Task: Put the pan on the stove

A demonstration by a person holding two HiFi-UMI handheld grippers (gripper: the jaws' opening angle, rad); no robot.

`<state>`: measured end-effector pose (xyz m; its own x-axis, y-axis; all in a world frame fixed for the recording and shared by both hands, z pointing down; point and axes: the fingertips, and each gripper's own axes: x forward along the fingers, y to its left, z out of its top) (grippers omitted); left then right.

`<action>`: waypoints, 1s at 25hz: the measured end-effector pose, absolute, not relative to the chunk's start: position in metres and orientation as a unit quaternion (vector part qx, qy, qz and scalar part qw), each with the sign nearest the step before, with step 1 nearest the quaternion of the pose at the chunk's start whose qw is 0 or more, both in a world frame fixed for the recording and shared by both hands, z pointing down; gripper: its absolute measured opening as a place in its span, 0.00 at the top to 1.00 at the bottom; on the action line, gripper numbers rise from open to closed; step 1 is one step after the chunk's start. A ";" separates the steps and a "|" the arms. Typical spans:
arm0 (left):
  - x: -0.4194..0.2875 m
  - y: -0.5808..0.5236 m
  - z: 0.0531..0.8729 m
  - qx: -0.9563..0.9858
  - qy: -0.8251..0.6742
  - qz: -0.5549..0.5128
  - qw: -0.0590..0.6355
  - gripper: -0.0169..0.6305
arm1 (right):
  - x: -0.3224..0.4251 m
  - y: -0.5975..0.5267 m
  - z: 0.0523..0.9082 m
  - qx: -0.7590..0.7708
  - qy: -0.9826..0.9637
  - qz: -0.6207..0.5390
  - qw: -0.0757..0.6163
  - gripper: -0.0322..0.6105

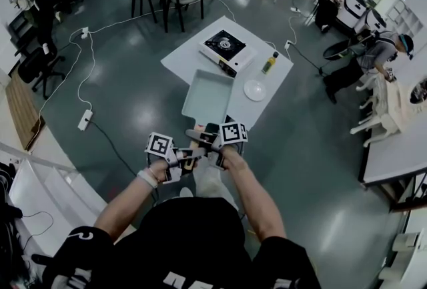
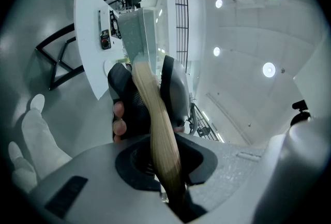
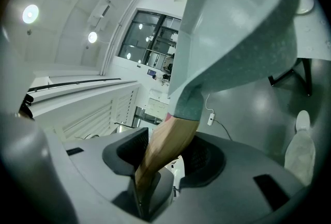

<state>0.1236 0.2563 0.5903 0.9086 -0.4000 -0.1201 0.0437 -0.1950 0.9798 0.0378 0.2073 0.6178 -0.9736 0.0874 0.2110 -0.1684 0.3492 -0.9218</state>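
Note:
A grey-green rectangular pan [image 1: 208, 95] with a wooden handle [image 1: 194, 147] hangs in the air in front of the white table [image 1: 180, 57]. Both grippers are on the handle. My right gripper [image 1: 208, 141] is shut on it nearer the pan body, and my left gripper [image 1: 187, 157] is shut on it behind that. In the left gripper view the handle [image 2: 155, 114] runs up out of my left gripper [image 2: 165, 166] towards the pan [image 2: 135, 36]. In the right gripper view my right gripper [image 3: 163, 158] holds the handle [image 3: 165, 140] under the pan [image 3: 232, 26]. The black-topped stove [image 1: 227, 49] sits on the table beyond.
A yellow-green bottle [image 1: 269, 63] and a white plate [image 1: 255, 90] stand on the table to the right of the stove. Cables and a power strip [image 1: 85, 119] lie on the floor at left. People work at benches on the right.

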 end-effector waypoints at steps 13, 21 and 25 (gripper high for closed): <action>0.122 0.259 0.591 0.749 -0.115 -0.181 0.627 0.91 | 0.036 0.209 0.619 0.025 -0.816 0.567 0.115 0.67; 0.120 0.256 0.590 0.750 -0.116 -0.179 0.626 0.91 | 0.033 0.206 0.616 0.022 -0.817 0.565 0.113 0.67; 0.116 0.254 0.591 0.752 -0.115 -0.178 0.624 0.91 | 0.029 0.205 0.617 0.022 -0.816 0.566 0.112 0.67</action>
<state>0.1163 0.2538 0.5909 0.9103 -0.3949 -0.1244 0.0495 -0.1944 0.9797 0.0295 0.2047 0.6170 -0.9738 0.0910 0.2085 -0.1634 0.3577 -0.9194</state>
